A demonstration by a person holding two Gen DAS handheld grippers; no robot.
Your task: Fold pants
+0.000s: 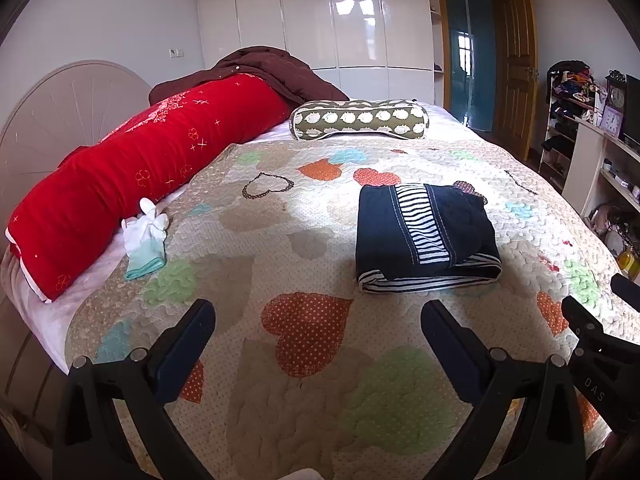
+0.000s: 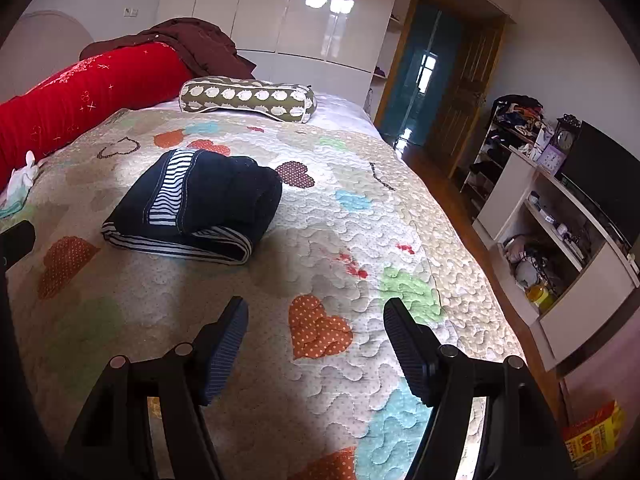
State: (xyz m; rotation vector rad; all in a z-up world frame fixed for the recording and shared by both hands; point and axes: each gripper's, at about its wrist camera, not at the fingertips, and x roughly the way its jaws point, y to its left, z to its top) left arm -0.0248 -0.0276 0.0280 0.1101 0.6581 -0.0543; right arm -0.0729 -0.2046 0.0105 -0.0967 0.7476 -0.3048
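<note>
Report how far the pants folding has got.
Done, it looks: the pants lie as a compact folded bundle on the quilt. In hand: nothing; the left gripper and right gripper are open and empty, short of the bundle. Left: nothing visible, perhaps only tidying.
</note>
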